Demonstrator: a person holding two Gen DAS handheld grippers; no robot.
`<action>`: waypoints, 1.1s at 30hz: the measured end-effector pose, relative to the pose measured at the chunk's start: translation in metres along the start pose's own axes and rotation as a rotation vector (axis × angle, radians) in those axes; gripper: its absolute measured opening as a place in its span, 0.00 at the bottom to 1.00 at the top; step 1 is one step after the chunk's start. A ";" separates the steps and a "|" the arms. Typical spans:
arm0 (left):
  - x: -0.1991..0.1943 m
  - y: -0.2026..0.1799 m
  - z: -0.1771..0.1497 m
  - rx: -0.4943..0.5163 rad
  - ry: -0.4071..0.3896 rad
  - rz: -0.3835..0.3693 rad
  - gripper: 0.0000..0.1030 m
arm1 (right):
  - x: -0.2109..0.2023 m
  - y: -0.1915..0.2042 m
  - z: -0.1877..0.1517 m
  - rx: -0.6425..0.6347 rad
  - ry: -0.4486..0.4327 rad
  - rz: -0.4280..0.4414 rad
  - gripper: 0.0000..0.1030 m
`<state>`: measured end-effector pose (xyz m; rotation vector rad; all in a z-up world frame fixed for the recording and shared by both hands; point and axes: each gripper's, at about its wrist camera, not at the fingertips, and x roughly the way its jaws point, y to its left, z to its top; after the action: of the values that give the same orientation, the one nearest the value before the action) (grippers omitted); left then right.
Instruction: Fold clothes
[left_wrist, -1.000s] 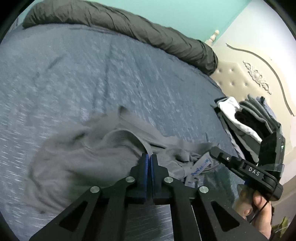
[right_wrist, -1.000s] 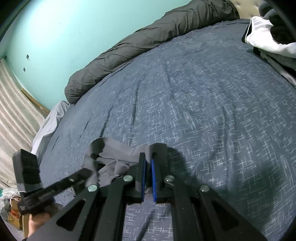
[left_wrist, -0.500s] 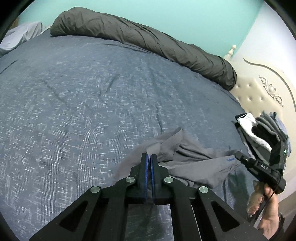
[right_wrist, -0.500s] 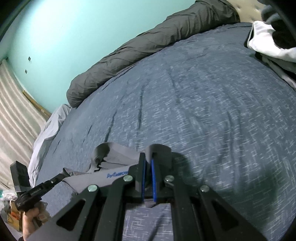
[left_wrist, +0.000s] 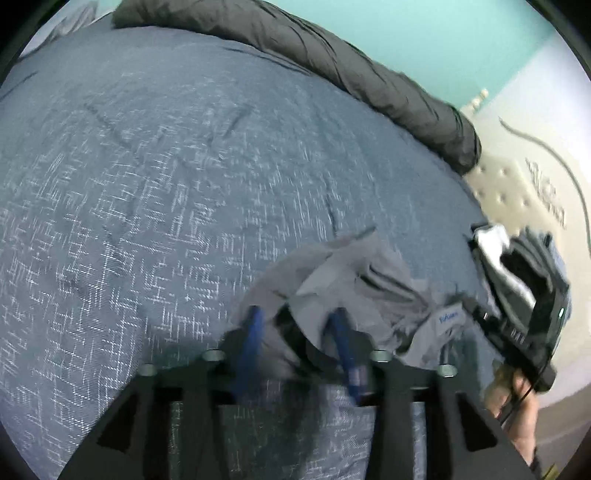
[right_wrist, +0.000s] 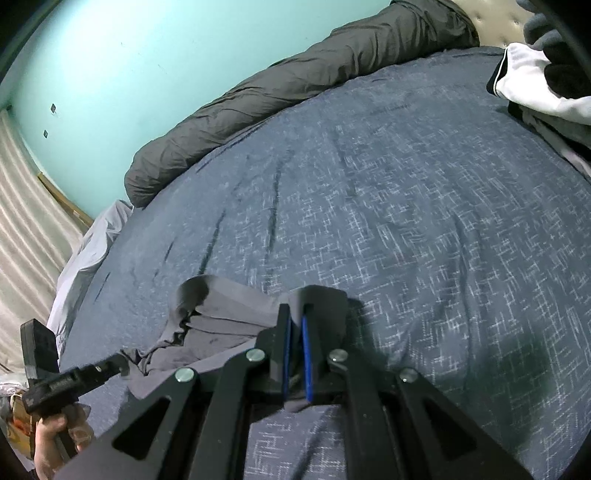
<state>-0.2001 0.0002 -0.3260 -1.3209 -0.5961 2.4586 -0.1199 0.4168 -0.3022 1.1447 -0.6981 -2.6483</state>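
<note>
I am looking out along both grippers over a bed covered in a dark blue bedspread (left_wrist: 177, 192) flecked with white. A crumpled grey garment (left_wrist: 354, 280) lies bunched near the close edge of the bed, stretched between my two tools. My left gripper (left_wrist: 299, 328) has its blue-lined jaws spread wide apart, with a fold of the grey cloth draped loosely between and over them (this view is smeared with motion blur, so I cannot tell whether the cloth touches either pad). My right gripper (right_wrist: 295, 350) is clenched on the garment's other end, a tab of grey fabric squeezed between its two blue pads and poking out in front and behind. In the right view the left tool shows at the lower left, a hand (right_wrist: 55, 439) wrapped round its handle. A long, rolled dark grey duvet (right_wrist: 295, 74) runs along the far side of the bed against a turquoise wall (right_wrist: 147, 55). A heap of other clothes (left_wrist: 517, 258), white, black and grey, sits at the bed's right edge beside a cream tufted headboard (left_wrist: 517, 184).
</note>
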 end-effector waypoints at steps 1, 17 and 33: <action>-0.001 0.000 0.002 0.000 -0.008 0.005 0.44 | -0.001 -0.001 0.000 0.000 -0.001 0.000 0.05; 0.037 -0.025 0.002 0.057 0.088 -0.037 0.08 | -0.007 -0.015 -0.003 0.026 0.015 0.020 0.05; -0.007 -0.026 0.014 0.139 -0.087 0.053 0.05 | -0.008 0.005 -0.001 -0.023 0.008 0.054 0.05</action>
<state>-0.2066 0.0168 -0.3015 -1.1974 -0.4066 2.5596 -0.1137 0.4146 -0.2955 1.1139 -0.6850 -2.5988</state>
